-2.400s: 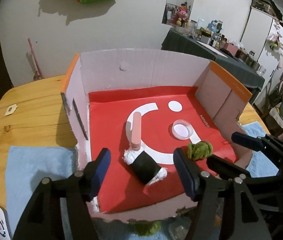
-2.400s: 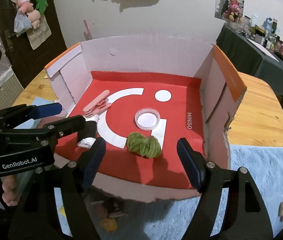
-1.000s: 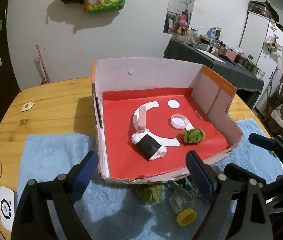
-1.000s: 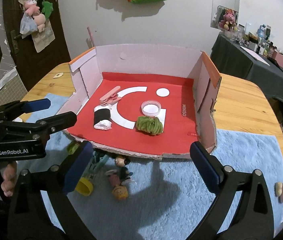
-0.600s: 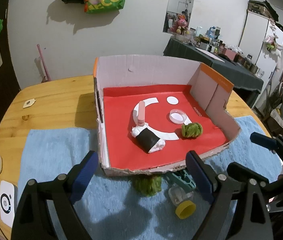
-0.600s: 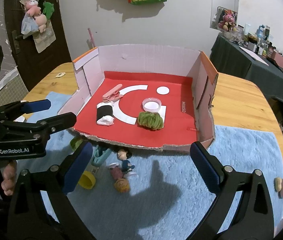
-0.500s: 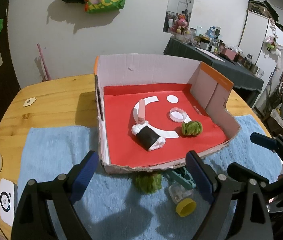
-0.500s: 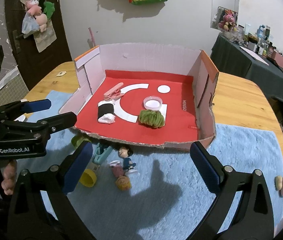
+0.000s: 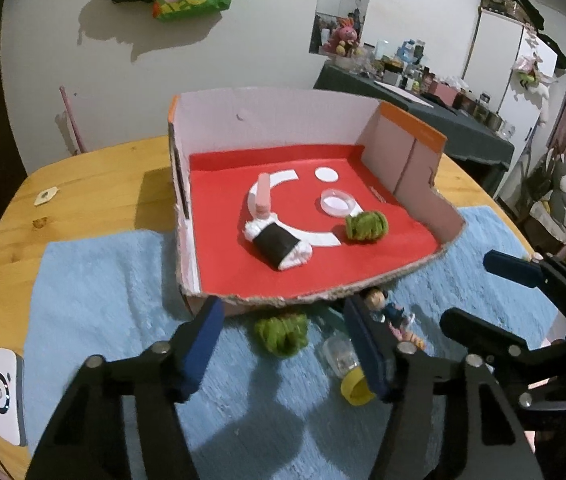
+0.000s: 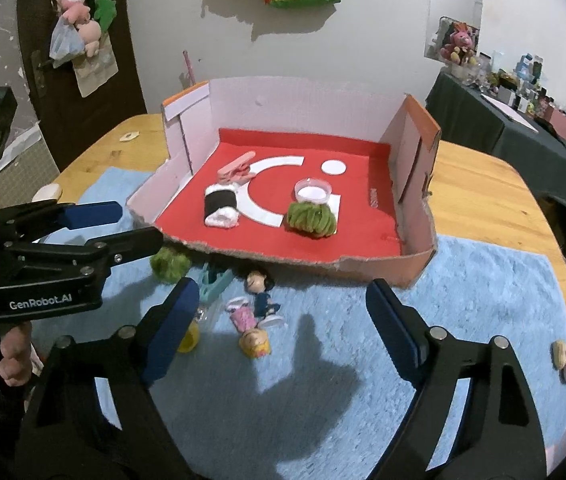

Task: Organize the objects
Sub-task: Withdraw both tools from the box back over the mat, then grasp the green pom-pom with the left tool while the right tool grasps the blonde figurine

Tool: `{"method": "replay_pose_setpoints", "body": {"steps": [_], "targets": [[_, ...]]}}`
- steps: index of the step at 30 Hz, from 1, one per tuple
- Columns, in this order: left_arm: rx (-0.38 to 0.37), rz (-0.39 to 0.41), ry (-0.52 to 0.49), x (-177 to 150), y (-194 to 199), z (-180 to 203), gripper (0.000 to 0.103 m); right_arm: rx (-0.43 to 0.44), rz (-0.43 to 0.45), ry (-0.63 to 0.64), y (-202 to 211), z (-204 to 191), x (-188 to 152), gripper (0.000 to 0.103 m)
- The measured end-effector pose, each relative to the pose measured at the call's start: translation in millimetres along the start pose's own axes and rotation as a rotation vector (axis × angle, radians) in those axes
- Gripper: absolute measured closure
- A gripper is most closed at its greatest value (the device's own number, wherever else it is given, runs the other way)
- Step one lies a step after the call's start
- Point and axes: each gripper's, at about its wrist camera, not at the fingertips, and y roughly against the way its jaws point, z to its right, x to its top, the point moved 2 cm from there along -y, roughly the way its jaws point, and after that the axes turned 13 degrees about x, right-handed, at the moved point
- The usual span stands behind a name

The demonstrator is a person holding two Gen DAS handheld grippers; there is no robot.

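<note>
Two hand-held grippers above a blue mat [image 10: 463, 280] on a wooden table [image 9: 95, 200]. The left gripper [image 9: 287, 344] has its jaws closing with nothing pressed between the pads — a green yarn ball [image 9: 281, 332] lies on the mat in the gap between them. The right gripper [image 10: 279, 332] is likewise closing and unloaded; two small figurines [image 10: 257, 316] lie on the mat between its fingers. Beside them rest a teal clip [image 10: 215, 280] and a clear bottle with a yellow cap [image 9: 347, 368]. The open cardboard box [image 9: 283, 120], red-lined, stands just behind these items and holds a pink clip [image 9: 263, 196], a black-and-white roll [image 9: 279, 244], a clear round dish [image 9: 338, 203] and a second green yarn ball [image 9: 365, 226].
</note>
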Motion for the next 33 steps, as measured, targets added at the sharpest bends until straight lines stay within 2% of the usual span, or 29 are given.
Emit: {"method": "replay_pose_setpoints", "body": {"steps": [3, 6, 9, 13, 21, 33], "targets": [[-0.009, -0.017, -0.005, -4.6, -4.0, 1.6, 0.050, 0.012, -0.020, -0.004, -4.9, -0.8, -6.1, 0.036], [-0.014, -0.036, -0.006, -9.1, -10.0, 1.4, 0.053, 0.019, -0.039, -0.014, -11.4, 0.5, -13.7, 0.044], [-0.020, -0.059, -0.003, -14.0, -17.4, 0.5, 0.061, 0.033, -0.065, -0.034, -19.8, 3.4, -22.1, 0.052], [-0.021, -0.079, 0.000, -19.1, -23.5, -0.2, 0.066, 0.049, -0.089, -0.044, -27.4, 3.5, -30.4, 0.054], [-0.022, -0.101, -0.002, -24.4, -32.4, -0.1, 0.066, 0.069, -0.118, -0.057, -38.0, 3.2, -38.4, 0.065], [-0.036, -0.123, -0.006, -24.7, -42.1, 2.5, 0.066, 0.080, -0.135, -0.061, -48.4, 4.0, -41.0, 0.073]]}}
